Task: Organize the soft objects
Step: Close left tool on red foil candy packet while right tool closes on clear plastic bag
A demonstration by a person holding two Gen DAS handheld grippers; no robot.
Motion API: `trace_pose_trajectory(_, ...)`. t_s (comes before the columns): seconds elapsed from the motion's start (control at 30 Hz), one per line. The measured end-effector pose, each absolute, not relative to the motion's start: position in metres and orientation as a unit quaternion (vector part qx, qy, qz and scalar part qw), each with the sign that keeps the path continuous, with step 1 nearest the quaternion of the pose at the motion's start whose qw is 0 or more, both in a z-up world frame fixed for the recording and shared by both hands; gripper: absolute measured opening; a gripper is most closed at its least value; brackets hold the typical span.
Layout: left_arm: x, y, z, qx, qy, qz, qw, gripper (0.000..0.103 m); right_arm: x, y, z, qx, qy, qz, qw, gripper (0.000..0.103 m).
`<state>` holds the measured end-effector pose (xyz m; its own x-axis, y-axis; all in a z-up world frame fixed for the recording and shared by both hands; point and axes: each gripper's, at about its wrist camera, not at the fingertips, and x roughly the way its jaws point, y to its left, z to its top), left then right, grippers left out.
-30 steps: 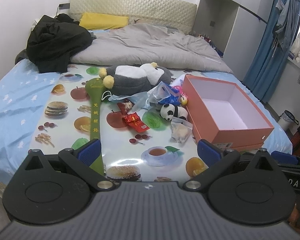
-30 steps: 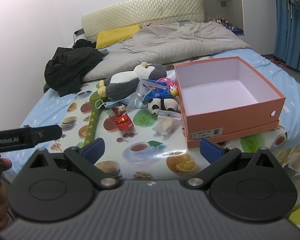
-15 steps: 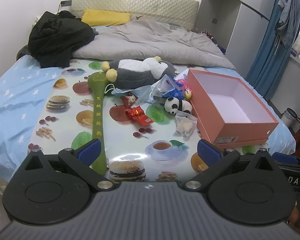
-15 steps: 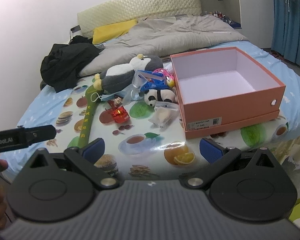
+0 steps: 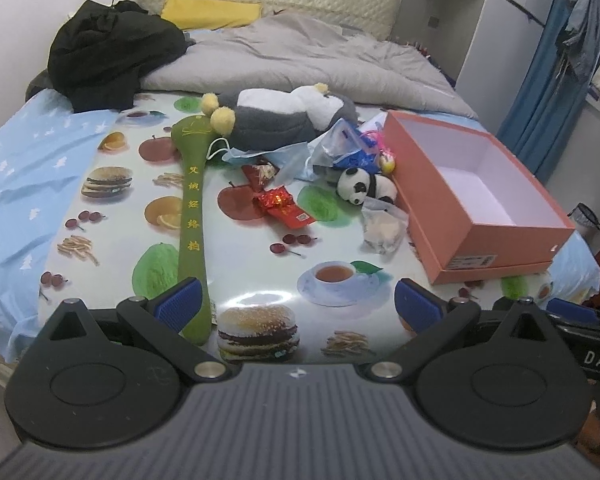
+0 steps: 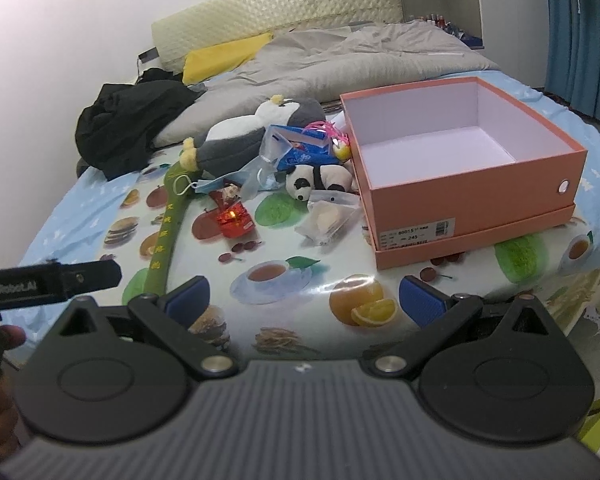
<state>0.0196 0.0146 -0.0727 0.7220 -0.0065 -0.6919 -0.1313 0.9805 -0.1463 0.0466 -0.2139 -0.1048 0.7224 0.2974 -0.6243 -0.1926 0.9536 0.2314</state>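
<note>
Both pairs of jaws were held wide apart with nothing between them, low over the near edge of the bed. The left gripper [image 5: 298, 306] hovered over a food-printed cloth [image 5: 260, 276], its left pad close to the foot of a long green padded bat [image 5: 191, 216]. The right gripper [image 6: 306, 300] pointed at an open orange box [image 6: 472, 196], seen to be empty.

The soft things were heaped at mid-cloth, left of the box. A small panda [image 5: 364, 188] lay just beside the box wall. A large grey and white plush [image 5: 284, 118] lay behind it, touching the bat's head. Between them were scattered a face mask [image 5: 240, 155], crumpled clear bags [image 5: 340, 148], red wrappers [image 5: 280, 206] and a bagged pastry [image 5: 382, 230].

The toys were judged to be light and squashy, so a pinch across the panda's body should hold. The big plush would probably be best taken at a narrow part. The bags and wrappers were likely slippery and thin. The pastry could be crushed, so its bag edge was the safer hold.
</note>
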Motion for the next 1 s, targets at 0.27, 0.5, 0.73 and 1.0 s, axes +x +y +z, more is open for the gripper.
trace_pose_trajectory(0.27,0.065,0.024,-0.097,-0.082,0.384,0.045,0.918,0.103,0.078,-0.205,-0.127,0.076,0.349,0.136,0.924,0.103)
trace_pose_trajectory(0.5,0.112,0.036,-0.119,-0.084,0.388,0.049,0.917,0.103,0.102,-0.185,-0.149,0.068,0.349,0.135,0.925,0.103)
trace_pose_trajectory(0.73,0.155,0.048,-0.139,-0.091,0.389,0.048,0.915,0.102,0.131,-0.163,-0.174,0.057,0.357,0.143,0.921,0.097)
trace_pose_trajectory(1.0,0.200,0.054,-0.169,-0.112,0.396,0.041,0.910,0.102,0.168,-0.139,-0.196,0.011,0.348,0.128,0.929,0.087)
